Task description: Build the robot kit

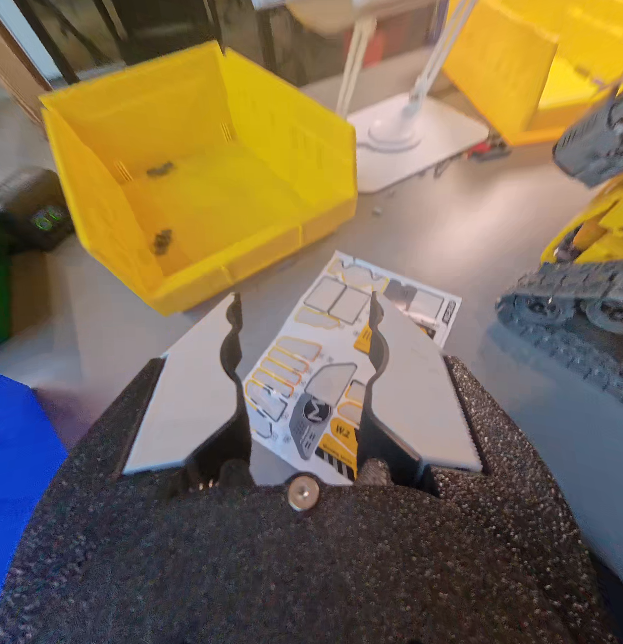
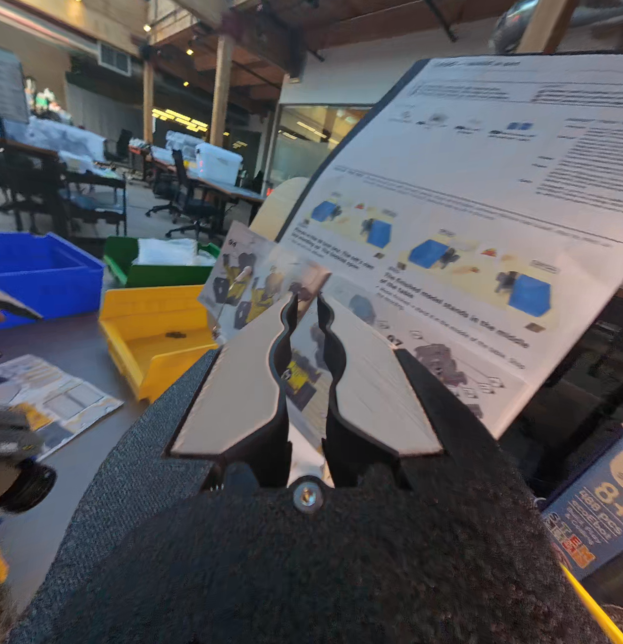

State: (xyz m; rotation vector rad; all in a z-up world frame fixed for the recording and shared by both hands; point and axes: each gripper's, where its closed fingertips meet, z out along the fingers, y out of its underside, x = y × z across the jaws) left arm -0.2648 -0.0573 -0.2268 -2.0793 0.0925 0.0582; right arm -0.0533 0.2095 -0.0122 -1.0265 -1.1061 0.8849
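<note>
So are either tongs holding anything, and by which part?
Left tongs open and empty over the sticker sheet. Right tongs seem to pinch a booklet by its near edge.

Left gripper (image 1: 304, 299): grainy matt black body, smooth pale finger plates. Glossy paper sticker sheet (image 1: 337, 366) on smooth grey table (image 1: 459, 251); yellow bin (image 1: 205, 167) smooth plastic. Right gripper (image 2: 307, 300), same finish, against glossy booklet (image 2: 254, 278)
</note>
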